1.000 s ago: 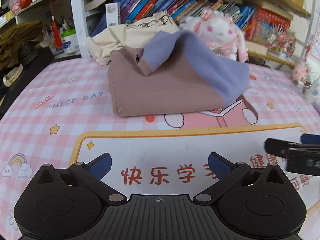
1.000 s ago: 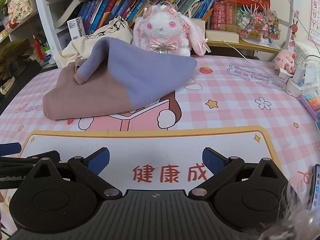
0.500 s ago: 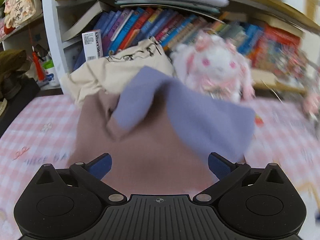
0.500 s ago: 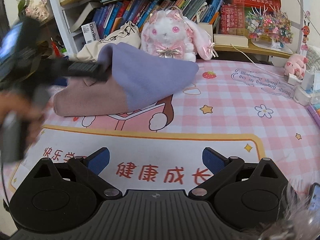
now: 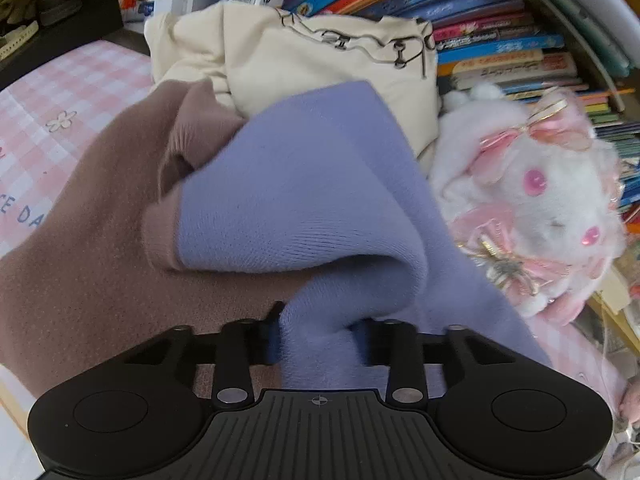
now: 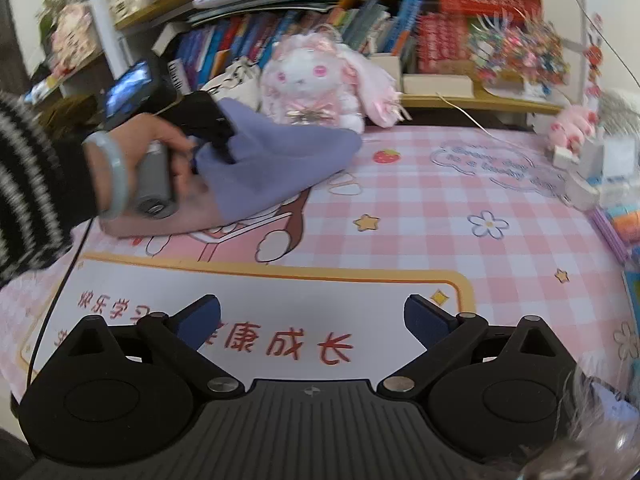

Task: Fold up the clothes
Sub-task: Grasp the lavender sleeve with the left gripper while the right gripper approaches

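Over on the left, a hand (image 6: 160, 148) in a black-and-white striped sleeve (image 6: 28, 184), a pale bangle at the wrist, holds the left gripper (image 5: 318, 334) tipped down into the garment. Its jaws have just been closing, and the wrist view shows them pinched on a bunched ridge of the lavender sleeve (image 5: 304, 200), cloth squeezed up between the two pads.

The two-tone sweatshirt (image 5: 88, 264) lies partly folded on the pink checked desk mat (image 6: 420, 208), toward the back of the desk, its long side running left to right. The mauve-brown body sits flat. The lavender sleeve is draped loose over it and trails off to the right, ending just short of the white plush rabbit (image 6: 316, 80). A cream garment (image 5: 304, 68) is heaped right behind it, against the row of books (image 5: 480, 36).

Nearer the front and to the right, the right gripper (image 6: 312, 318) hangs over the printed part of the mat with its jaws wide apart and nothing between them, angled downward. The sweatshirt lies ahead of it and to its left, well apart.

So the left hand is the one on the cloth; I'd guess the next move depends on carrying that sleeve across the body, leftward along its long side, while the right comes in to steady or smooth.
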{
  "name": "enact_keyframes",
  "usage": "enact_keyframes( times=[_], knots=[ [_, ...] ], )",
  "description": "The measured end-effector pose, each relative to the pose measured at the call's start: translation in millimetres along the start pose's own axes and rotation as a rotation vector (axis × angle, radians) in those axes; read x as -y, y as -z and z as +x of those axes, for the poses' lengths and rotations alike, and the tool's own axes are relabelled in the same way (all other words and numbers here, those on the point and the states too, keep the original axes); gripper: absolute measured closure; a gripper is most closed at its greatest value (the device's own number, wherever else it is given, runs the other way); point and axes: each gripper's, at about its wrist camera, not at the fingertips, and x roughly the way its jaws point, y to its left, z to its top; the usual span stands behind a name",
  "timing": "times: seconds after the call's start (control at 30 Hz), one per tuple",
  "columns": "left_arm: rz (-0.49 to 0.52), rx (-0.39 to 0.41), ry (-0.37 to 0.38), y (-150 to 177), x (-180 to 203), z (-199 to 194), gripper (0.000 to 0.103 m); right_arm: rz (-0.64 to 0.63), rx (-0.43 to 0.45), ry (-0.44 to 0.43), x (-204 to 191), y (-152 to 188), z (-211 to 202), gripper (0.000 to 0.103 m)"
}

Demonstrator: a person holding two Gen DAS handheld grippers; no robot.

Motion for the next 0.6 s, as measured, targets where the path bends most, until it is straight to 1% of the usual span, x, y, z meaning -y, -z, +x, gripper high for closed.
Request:
enact_keyframes(
  times=[0.03,0.07,0.17,0.27,0.3,0.37,0.4,0.43,0.47,0.5,0.6],
  knots=[
    [0.03,0.021,0.022,1,0,-10,0.088,0.014,-0.002,-0.008,3,-2,0,0.005],
    [0.059,0.043,0.048,2,-1,-21,0.089,0.027,-0.004,-0.016,6,-5,1,0.005],
    [0.15,0.13,0.154,10,-13,-71,0.09,0.044,0.01,-0.065,9,-14,2,0.005],
    [0.195,0.2,0.278,29,-43,-127,0.09,0.044,0.007,-0.123,7,-23,8,0.005],
    [0.207,0.216,0.317,36,-56,-145,0.09,0.037,0.001,-0.145,4,-24,11,0.005],
    [0.203,0.192,0.369,52,-89,-168,0.089,0.015,-0.015,-0.192,-2,-27,16,0.005],
    [0.197,0.154,0.368,63,-109,-174,0.089,0.001,-0.025,-0.218,-5,-28,19,0.005],
    [0.184,0.11,0.339,74,-128,-175,0.088,-0.012,-0.035,-0.246,-9,-28,22,0.005],
    [0.165,0.059,0.287,84,-145,-172,0.086,-0.027,-0.046,-0.275,-14,-29,24,0.005],
    [0.142,0.028,0.241,92,-155,-172,0.082,-0.053,-0.06,-0.304,-21,-29,28,0.005],
    [0.069,-0.029,0.12,113,-177,-177,0.072,-0.131,-0.103,-0.39,-41,-30,38,0.005]
  ],
)
